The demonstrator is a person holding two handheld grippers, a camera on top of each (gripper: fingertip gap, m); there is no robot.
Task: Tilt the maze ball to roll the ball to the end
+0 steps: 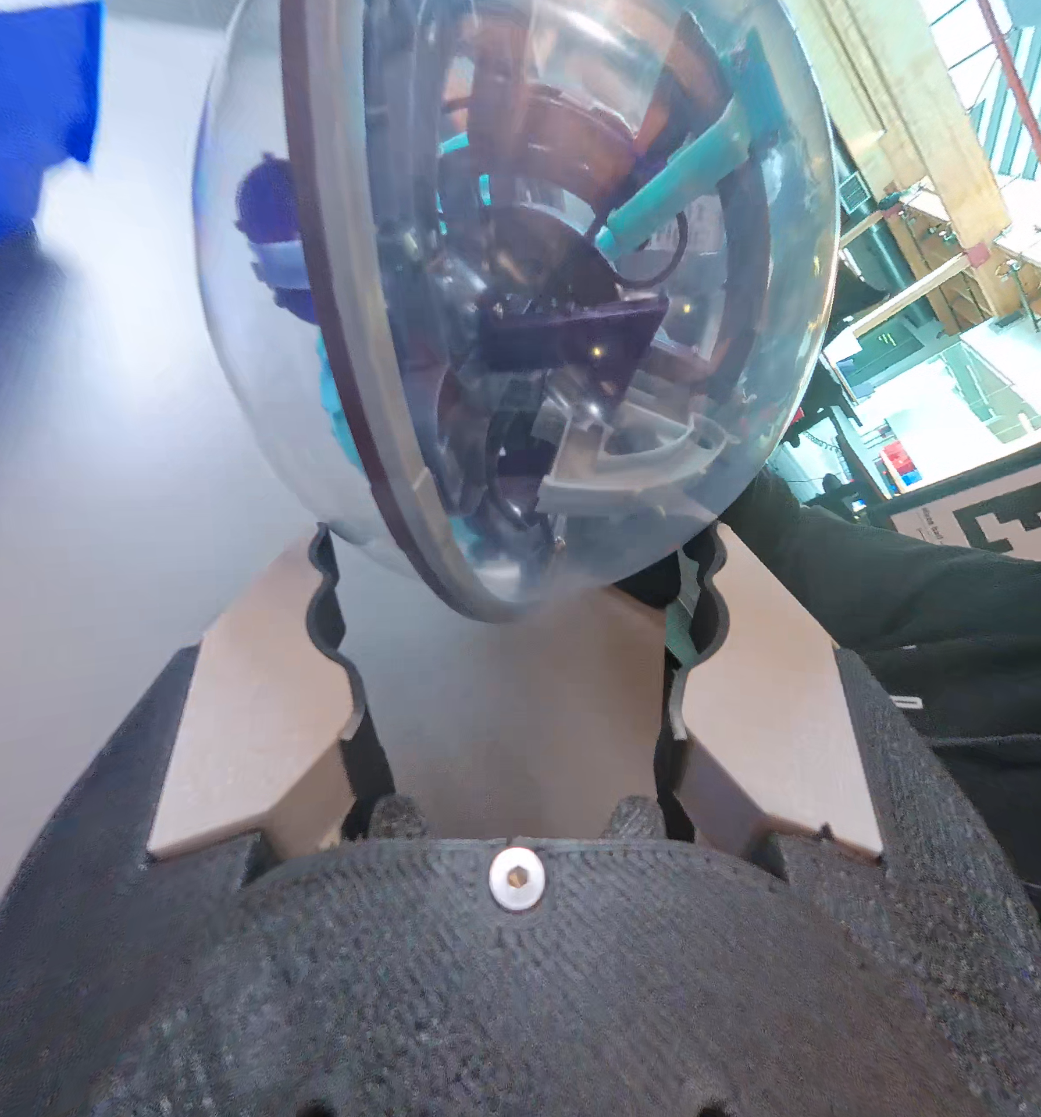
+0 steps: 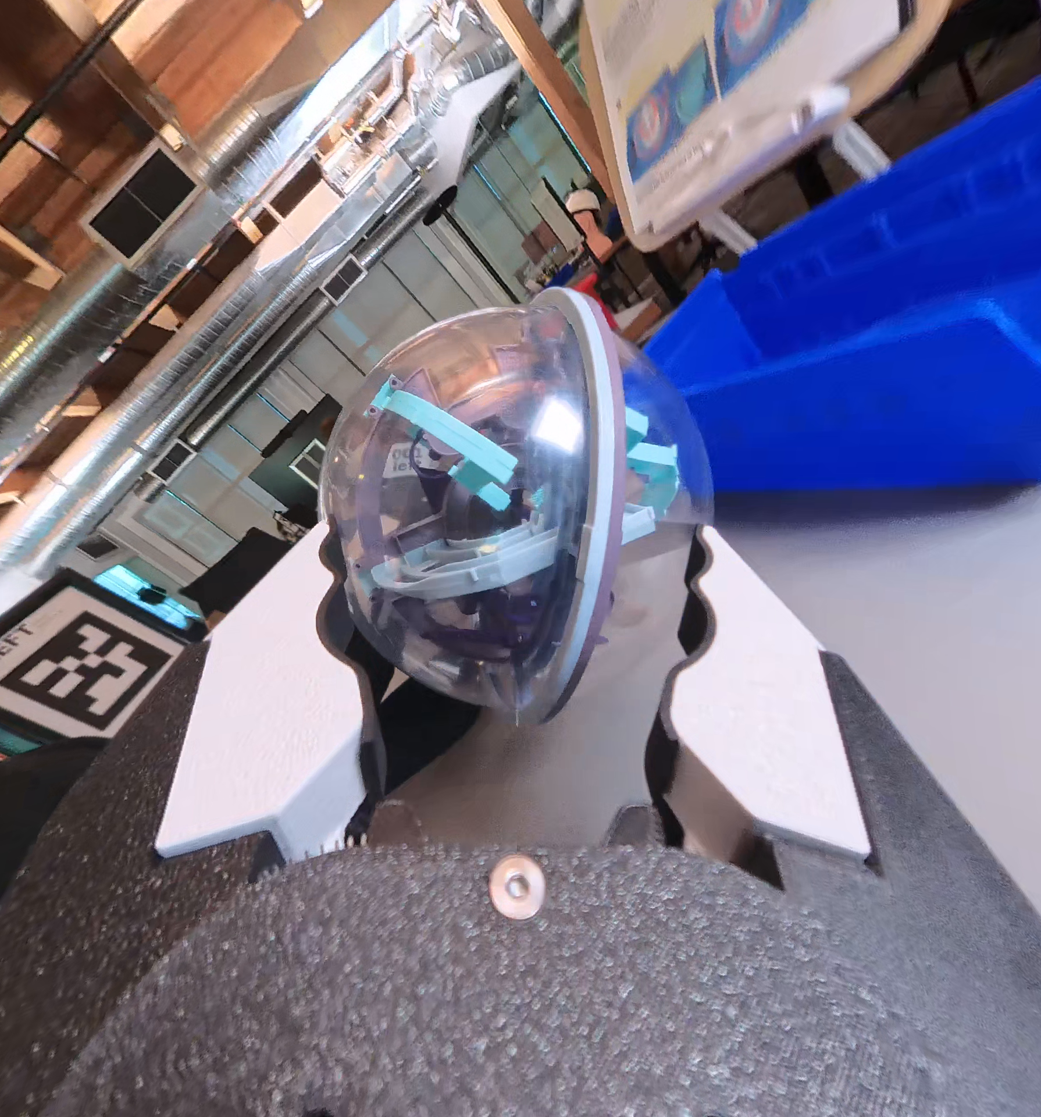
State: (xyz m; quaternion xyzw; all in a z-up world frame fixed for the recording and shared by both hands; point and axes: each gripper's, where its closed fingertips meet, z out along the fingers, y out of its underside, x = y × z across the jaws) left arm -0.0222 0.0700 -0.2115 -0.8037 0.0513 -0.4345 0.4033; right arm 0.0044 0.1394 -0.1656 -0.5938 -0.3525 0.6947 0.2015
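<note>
- Maze ball (image 1: 506,290) is gripped by left gripper (image 1: 515,547) and right gripper (image 2: 509,553), raised off grey table (image 2: 929,604), tilted.
- Blue bin (image 2: 899,362) lies behind maze ball.
- Inner ball cannot be located; progress cannot be told, end judged not reached.

Both tilted, the left hand-held gripper (image 1: 515,544) and the right hand-held gripper (image 2: 515,547) spread their jaws wide, fingertips pressing on opposite sides of the clear maze ball (image 2: 506,514).

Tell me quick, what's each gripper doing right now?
Left gripper: spread wide, both fingers against the clear maze ball, holding it.
Right gripper: same, clamped on the maze ball.
</note>
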